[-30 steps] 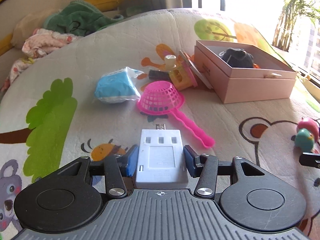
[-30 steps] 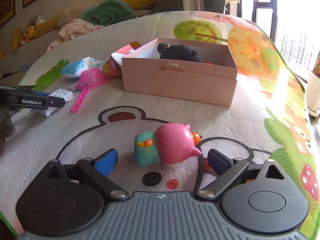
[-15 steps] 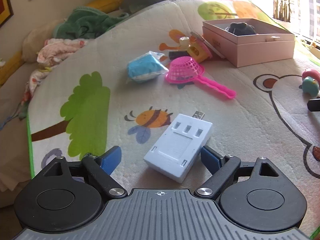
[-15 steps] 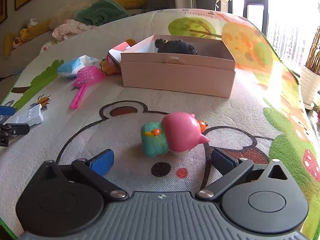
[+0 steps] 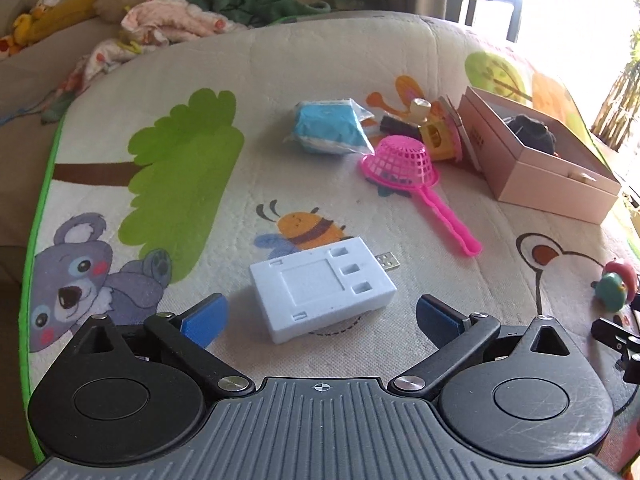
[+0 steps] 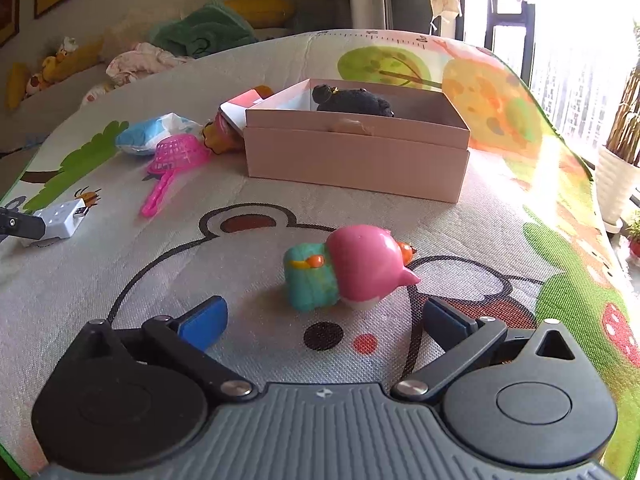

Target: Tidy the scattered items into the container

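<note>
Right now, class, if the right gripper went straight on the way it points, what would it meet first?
Most likely the pink and teal toy, lying on the mat between the open jaws of the right gripper. The pink box lies beyond.

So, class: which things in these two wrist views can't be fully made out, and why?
- Black plush: right view, box wall hides its lower part.
- Yellow toy: left view, pink strainer overlaps it.
- Right gripper: left view, frame edge cuts it.

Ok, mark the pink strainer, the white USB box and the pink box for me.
pink strainer (image 5: 400, 160), left wrist view, on its mesh bowl.
white USB box (image 5: 320, 290), left wrist view, top face.
pink box (image 6: 356, 164), right wrist view, front wall.
</note>
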Tool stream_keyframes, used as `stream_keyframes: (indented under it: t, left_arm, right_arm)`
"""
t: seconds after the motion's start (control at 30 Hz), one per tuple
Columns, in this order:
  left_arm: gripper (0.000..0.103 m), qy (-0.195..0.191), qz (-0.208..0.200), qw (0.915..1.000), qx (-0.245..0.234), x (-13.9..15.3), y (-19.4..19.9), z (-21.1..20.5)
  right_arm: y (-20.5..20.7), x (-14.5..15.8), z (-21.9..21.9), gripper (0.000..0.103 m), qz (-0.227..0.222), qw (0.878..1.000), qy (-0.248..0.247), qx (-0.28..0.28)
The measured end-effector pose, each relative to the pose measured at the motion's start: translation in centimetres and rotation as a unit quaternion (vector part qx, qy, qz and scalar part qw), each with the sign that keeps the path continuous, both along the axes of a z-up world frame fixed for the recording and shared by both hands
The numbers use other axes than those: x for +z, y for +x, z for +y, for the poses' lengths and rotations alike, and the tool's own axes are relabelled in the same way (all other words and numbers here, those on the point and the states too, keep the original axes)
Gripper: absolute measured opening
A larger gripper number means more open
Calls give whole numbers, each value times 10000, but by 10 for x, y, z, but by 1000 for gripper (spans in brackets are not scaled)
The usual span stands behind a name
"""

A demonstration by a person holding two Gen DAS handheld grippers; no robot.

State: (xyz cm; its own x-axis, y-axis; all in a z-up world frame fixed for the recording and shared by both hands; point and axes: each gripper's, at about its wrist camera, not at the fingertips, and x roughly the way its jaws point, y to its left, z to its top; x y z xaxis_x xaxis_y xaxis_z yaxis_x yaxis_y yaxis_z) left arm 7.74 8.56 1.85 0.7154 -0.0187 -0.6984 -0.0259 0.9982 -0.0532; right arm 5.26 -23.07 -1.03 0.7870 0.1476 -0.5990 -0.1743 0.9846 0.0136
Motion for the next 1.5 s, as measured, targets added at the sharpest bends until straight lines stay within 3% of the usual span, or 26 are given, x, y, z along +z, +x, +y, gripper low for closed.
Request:
stream_keyframes:
  t: [0.13,0.27,0.37,0.53,0.77,0.83,0.93,1.07,1.23,1.3,1.4,1.5]
  left_arm:
    - [103,28,14,10000,-40,-6,23,-16]
    - [103,184,-133,9966,-787,-7,39,-41]
    - [103,548,-242,9917,-1137,-9,40,-62]
    - [103,930,-281,9870,-1278,-14,39,-76]
    - [102,846,-242,9888,-1209,-13,40,-64]
    - [102,753,-267,9901,-1151,-13,40,-61]
    - [95,645,-265,9913,-1113,-13,41,-60]
    - [95,582,-342,9909,-1162,-11,35,-61]
    - [95,541,-410,9893,-1293,-6,21,-63]
    - [95,548,-446,9883,-1354,-4,16,-66]
    - [95,521,-503,9872,-1418,-1,8,-69]
    - [95,507,-561,9856,-1515,4,-1,-73]
  right_arm:
    - [-2,-1,0,103,-98,10000,1,12]
    - [-5,-3,0,103,-197,9998,8,26]
    - [-6,-4,0,103,-231,9997,6,34]
    - [-8,-5,-1,103,-306,9995,9,50]
    - [-3,3,-7,103,-150,9991,46,388]
    - [-4,11,-12,103,-281,9989,94,352]
    - [-1,19,-15,103,-433,9984,-97,357]
    - [18,20,-22,103,-160,9993,-110,332]
    - [28,17,-20,96,-39,9985,-187,504]
    - [30,16,-16,91,-20,9977,-238,639]
    - [33,15,-10,74,177,9965,-285,762]
    - [32,19,-9,72,246,9966,-256,742]
